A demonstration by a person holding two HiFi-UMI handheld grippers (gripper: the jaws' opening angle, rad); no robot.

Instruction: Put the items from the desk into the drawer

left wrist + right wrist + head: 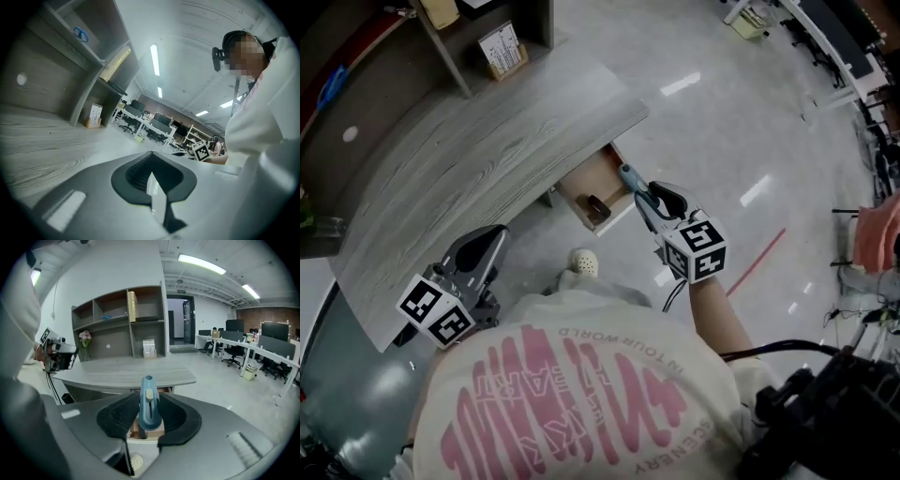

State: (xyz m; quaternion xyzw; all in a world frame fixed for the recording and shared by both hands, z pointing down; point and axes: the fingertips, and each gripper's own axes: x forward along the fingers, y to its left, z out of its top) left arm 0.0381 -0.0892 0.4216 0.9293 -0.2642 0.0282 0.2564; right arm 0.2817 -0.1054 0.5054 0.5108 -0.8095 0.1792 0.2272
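Observation:
A blue utility knife (149, 405) sticks out forward between the pads of my right gripper (149, 414), which is shut on it. In the head view the knife (631, 179) and right gripper (653, 203) hover just right of the open wooden drawer (585, 178) under the grey desk (469, 159). A small dark item (598, 207) lies in the drawer. My left gripper (481, 250) is at the desk's near edge, far left of the drawer. Its jaws are together with nothing in them (152, 177). The desk top near me carries no loose items.
A shelf unit stands at the desk's back with a small box (502, 49) and a yellowish book (441, 11). My white shoe (584, 262) is on the glossy floor below the drawer. Office desks and chairs (234, 350) stand far off to the right.

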